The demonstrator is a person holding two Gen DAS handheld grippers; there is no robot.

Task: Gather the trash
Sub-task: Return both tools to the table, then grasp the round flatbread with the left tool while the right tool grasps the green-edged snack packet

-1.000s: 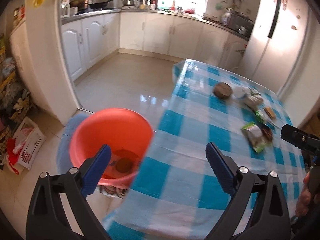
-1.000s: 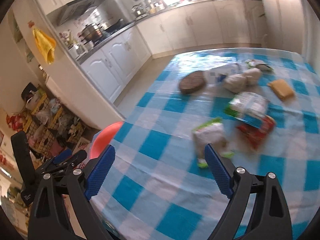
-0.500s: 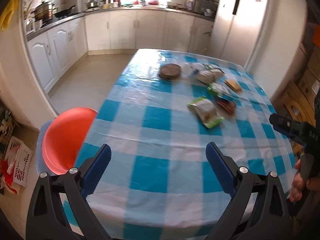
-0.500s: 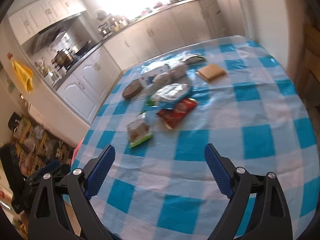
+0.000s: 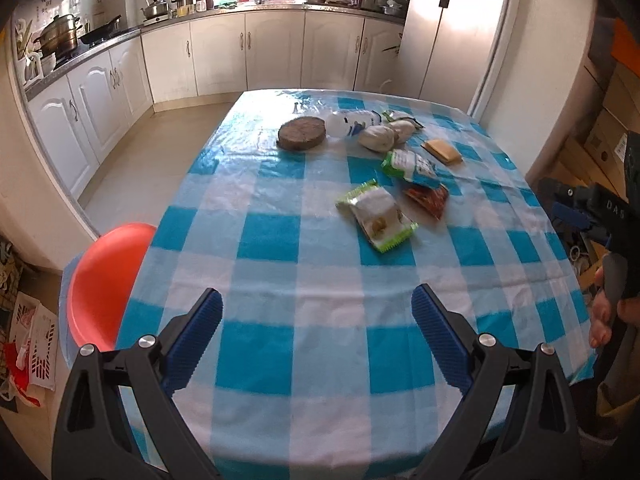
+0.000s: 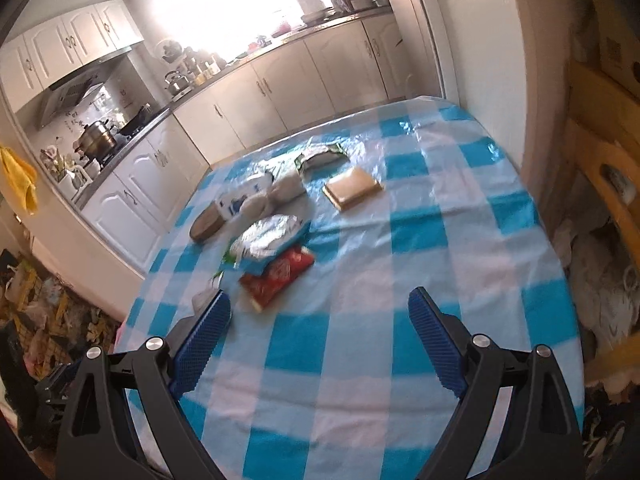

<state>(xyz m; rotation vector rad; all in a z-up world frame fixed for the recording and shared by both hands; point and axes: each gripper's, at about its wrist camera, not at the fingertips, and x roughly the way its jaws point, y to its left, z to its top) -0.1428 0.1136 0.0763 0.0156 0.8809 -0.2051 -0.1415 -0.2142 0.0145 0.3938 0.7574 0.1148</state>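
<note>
- The red bin (image 5: 106,284) is sitting beside the tabletop's (image 5: 280,320) left edge, its contents hidden.
- The wrappers (image 5: 376,216) are lying mid-tabletop, uncollected; most work looks left.
- Both the left gripper (image 5: 316,336) and right gripper (image 6: 320,332) are hovering, fingers spread, holding nothing.

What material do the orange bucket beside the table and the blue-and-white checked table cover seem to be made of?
The round orange bucket looks like smooth moulded plastic: even colour, soft sheen. The blue-and-white checked table cover is probably glossy plastic or oilcloth, since window light glares off its wrinkles at the far end.
</note>
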